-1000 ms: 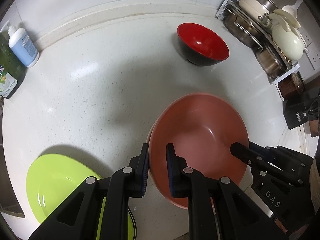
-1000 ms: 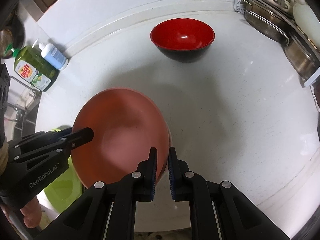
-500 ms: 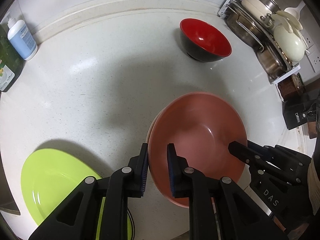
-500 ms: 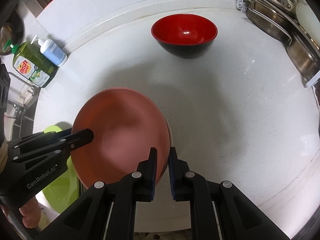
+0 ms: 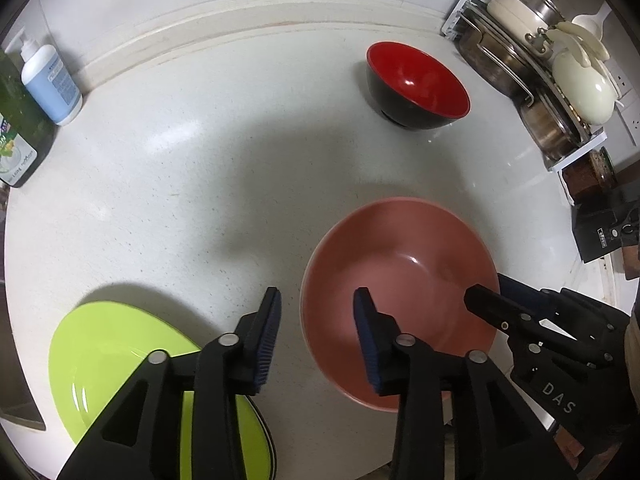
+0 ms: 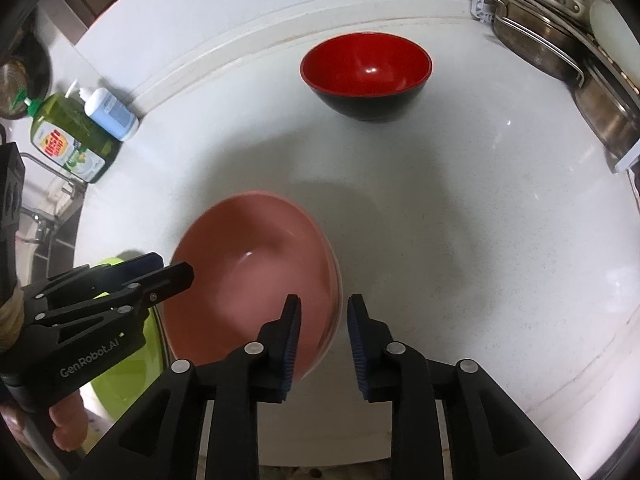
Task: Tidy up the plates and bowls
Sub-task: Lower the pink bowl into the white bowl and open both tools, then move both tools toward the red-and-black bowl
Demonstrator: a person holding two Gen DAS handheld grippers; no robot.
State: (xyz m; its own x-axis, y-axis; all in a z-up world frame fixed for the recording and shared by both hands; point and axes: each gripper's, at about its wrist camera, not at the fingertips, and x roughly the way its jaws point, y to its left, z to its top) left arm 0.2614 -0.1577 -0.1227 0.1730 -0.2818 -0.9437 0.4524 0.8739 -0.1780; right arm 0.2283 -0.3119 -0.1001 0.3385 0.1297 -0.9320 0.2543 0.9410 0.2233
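A pink bowl (image 5: 400,264) (image 6: 248,276) rests on the white counter (image 5: 200,200) near its front edge. My left gripper (image 5: 318,306) is open, its fingers straddling the bowl's left rim without pinching it. Open too, my right gripper (image 6: 324,308) straddles the bowl's right rim; its tips (image 5: 486,294) show in the left wrist view. A red bowl with a black outside (image 5: 416,84) (image 6: 364,68) stands upright at the back. A lime-green plate (image 5: 104,352) (image 6: 128,360) lies at the front left, partly hidden under the left gripper.
A blue soap bottle (image 5: 48,84) and a green detergent bottle (image 6: 68,140) stand at the back left. A rack of metal pots and lids (image 5: 540,80) fills the back right, with a black box (image 5: 604,228) beside it. A hand (image 6: 68,420) holds the left gripper.
Both grippers were shut on the pink bowl's rim; now both have opened and let it go. The bowl sits on the counter.
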